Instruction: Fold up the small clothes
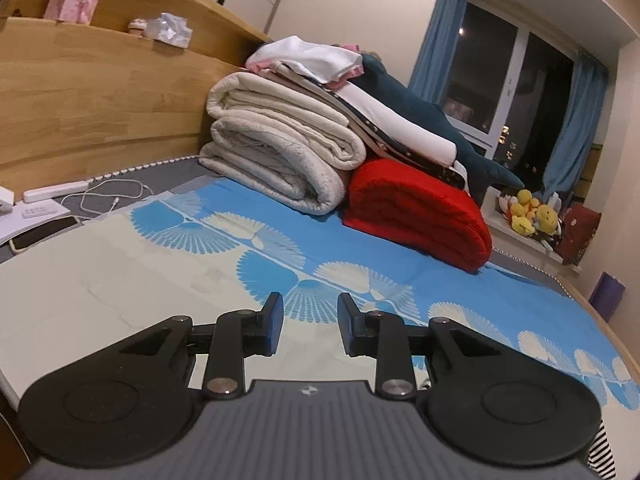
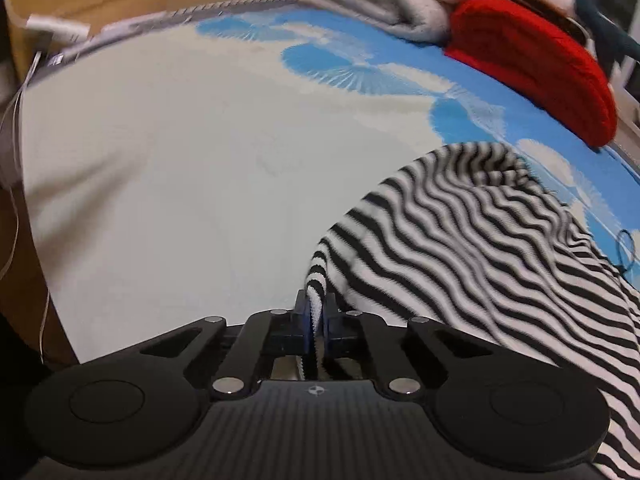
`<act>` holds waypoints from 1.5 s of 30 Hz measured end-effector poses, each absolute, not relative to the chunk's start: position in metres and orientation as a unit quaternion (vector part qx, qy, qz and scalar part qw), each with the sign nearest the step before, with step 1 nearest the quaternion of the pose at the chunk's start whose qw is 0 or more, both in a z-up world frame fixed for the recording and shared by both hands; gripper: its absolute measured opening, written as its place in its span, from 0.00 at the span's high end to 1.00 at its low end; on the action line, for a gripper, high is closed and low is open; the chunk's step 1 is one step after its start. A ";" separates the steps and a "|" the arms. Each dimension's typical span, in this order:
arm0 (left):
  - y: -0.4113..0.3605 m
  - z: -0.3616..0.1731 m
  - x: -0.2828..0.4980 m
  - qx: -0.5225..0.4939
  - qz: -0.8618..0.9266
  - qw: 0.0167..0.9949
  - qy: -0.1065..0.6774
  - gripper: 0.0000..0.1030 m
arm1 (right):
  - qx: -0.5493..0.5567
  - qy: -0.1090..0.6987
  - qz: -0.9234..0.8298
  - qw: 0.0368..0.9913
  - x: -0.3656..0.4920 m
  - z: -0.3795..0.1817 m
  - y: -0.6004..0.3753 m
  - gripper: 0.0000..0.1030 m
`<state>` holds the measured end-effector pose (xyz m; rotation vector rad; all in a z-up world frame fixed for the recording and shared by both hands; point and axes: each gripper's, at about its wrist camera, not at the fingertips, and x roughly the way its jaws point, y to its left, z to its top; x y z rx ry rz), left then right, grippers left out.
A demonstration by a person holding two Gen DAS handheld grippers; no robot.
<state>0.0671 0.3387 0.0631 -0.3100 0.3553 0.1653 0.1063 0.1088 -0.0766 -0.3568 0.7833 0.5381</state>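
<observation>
A black-and-white striped garment (image 2: 472,240) lies on the blue-and-cream bed sheet (image 2: 180,152), spread to the right in the right wrist view. My right gripper (image 2: 316,304) is shut on an edge of this garment, which runs up between the jaws. A sliver of the garment (image 1: 602,456) shows at the bottom right corner of the left wrist view. My left gripper (image 1: 310,314) is open and empty, held low over the sheet (image 1: 120,280).
Folded cream blankets (image 1: 280,148) and a red blanket (image 1: 420,212) are stacked at the head of the bed, against a wooden headboard (image 1: 100,92). A phone (image 1: 44,236), cable and power strip (image 1: 56,191) lie at the left edge. Plush toys (image 1: 532,212) sit by the window.
</observation>
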 end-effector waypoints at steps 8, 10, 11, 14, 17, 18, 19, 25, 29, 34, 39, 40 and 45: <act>0.319 0.065 0.073 -0.153 0.072 0.969 0.179 0.68 | -0.066 0.314 0.262 0.910 0.087 -0.014 0.106 0.97; 0.311 0.065 0.076 -0.151 0.065 0.969 0.185 0.68 | -0.036 0.309 0.274 0.910 0.082 -0.003 0.099 0.97; 0.306 0.066 0.077 -0.149 0.062 0.969 0.187 0.68 | -0.015 0.307 0.276 0.911 0.083 0.002 0.092 0.97; 0.287 0.067 0.080 -0.152 0.046 0.969 0.189 0.68 | 0.093 0.294 0.227 0.924 0.097 0.017 0.035 0.97; 0.261 0.069 0.083 -0.137 0.032 0.972 0.187 0.68 | 0.191 0.254 0.156 0.935 0.096 0.030 -0.057 0.98; 0.251 0.070 0.085 -0.126 0.026 0.974 0.184 0.68 | 0.216 0.237 0.126 0.939 0.091 0.032 -0.094 0.98; 0.241 0.070 0.087 -0.117 0.021 0.976 0.183 0.68 | 0.238 0.226 0.095 0.940 0.086 0.032 -0.129 0.98; 0.194 0.067 0.109 -0.108 -0.009 0.974 0.200 0.68 | 0.329 0.262 -0.132 0.898 0.060 -0.027 -0.308 0.98; 0.160 0.062 0.116 -0.086 -0.037 0.972 0.214 0.68 | 0.388 0.368 -0.183 0.825 0.053 -0.077 -0.371 0.93; 0.118 0.049 0.127 -0.018 -0.090 0.968 0.234 0.64 | 0.387 0.317 -0.159 0.851 0.042 -0.036 -0.397 0.79; 0.092 0.034 0.137 0.022 -0.119 0.961 0.248 0.64 | 0.304 0.347 0.024 0.887 0.093 -0.016 -0.393 0.41; 0.089 0.033 0.139 0.024 -0.122 0.960 0.250 0.64 | 0.281 0.369 0.050 0.885 0.105 -0.021 -0.387 0.39; 0.068 0.024 0.143 0.049 -0.157 0.950 0.265 0.64 | 0.196 0.466 0.050 0.861 0.125 -0.067 -0.373 0.45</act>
